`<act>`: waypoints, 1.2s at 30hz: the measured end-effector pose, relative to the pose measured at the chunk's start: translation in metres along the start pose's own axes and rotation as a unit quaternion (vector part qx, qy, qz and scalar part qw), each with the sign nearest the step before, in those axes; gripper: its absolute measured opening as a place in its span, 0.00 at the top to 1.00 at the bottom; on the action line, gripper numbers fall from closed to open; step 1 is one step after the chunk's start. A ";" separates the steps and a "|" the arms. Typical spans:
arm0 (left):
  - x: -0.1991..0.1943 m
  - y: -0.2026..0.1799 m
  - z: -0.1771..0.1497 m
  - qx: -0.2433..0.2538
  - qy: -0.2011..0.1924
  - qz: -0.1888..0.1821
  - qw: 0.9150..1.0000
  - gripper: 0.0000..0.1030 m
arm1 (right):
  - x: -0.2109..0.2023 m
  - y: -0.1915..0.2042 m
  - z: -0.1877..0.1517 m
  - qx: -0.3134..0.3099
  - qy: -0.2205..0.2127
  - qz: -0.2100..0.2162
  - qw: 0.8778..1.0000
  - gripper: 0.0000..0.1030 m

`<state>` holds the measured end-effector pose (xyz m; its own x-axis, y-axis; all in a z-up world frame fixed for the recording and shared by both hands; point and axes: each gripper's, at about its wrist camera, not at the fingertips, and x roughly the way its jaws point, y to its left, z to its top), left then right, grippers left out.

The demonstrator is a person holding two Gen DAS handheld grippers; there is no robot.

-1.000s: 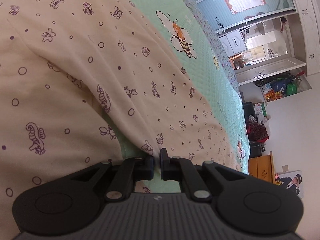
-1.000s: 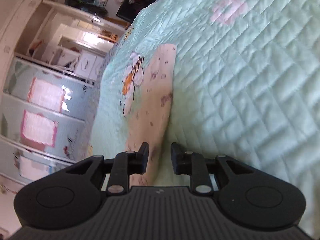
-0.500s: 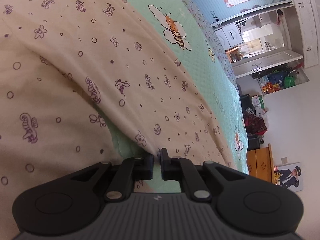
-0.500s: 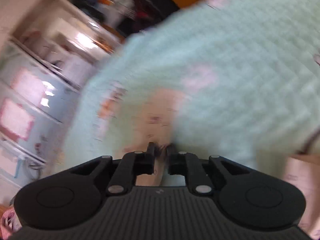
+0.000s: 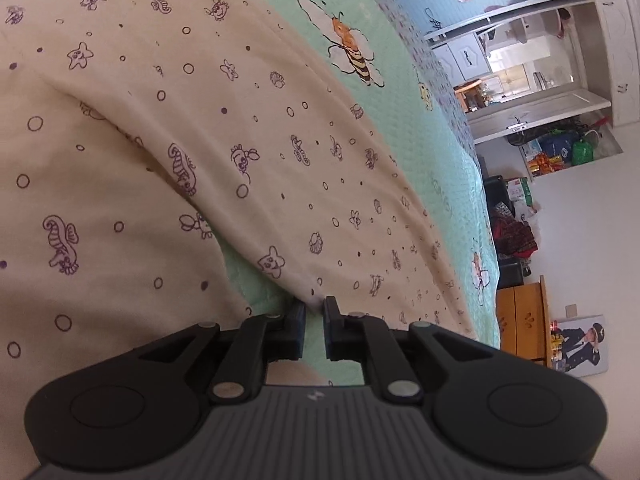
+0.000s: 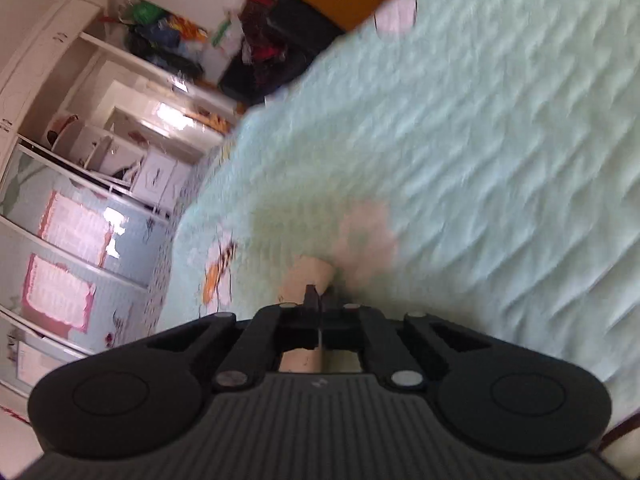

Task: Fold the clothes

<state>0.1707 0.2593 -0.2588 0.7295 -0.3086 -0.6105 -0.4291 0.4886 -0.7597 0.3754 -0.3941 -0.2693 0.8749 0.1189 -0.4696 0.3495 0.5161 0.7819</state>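
Note:
A cream garment (image 5: 200, 120) printed with purple sea creatures lies spread over the mint quilted bedspread (image 5: 400, 92). One folded edge runs down to my left gripper (image 5: 313, 308). The cloth reaches in between the tips, and the jaws are opening slightly while the fold is still drawn to them. In the blurred right wrist view, my right gripper (image 6: 319, 300) is closing, its fingers meeting on a narrow cream end of the garment (image 6: 306, 280). That end lies on the bedspread (image 6: 460, 140) and shows again under the fingers.
A bee print (image 5: 352, 56) marks the bedspread beyond the garment. Past the bed's far edge stand a white wardrobe with open shelves (image 5: 520, 60), a dark pile of clothes (image 5: 512, 232) and an orange wooden cabinet (image 5: 520, 320). The wardrobe's mirrored doors (image 6: 80, 220) fill the right view's left side.
The right gripper's jaws went from a clear gap to pressed together on the cream end while it swept across the bed. The left gripper stayed put, its gap a little wider.

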 end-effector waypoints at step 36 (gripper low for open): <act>0.005 -0.052 -0.017 0.089 0.033 -0.036 0.995 0.93 | -0.107 0.023 -0.069 -0.488 0.053 0.006 0.871 0.90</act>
<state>0.1878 0.2184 -0.2267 0.7161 -0.3970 -0.5741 -0.2723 0.5985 -0.7534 0.2672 -0.3365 -0.2293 0.8226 0.1794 -0.5396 -0.1559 0.9837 0.0893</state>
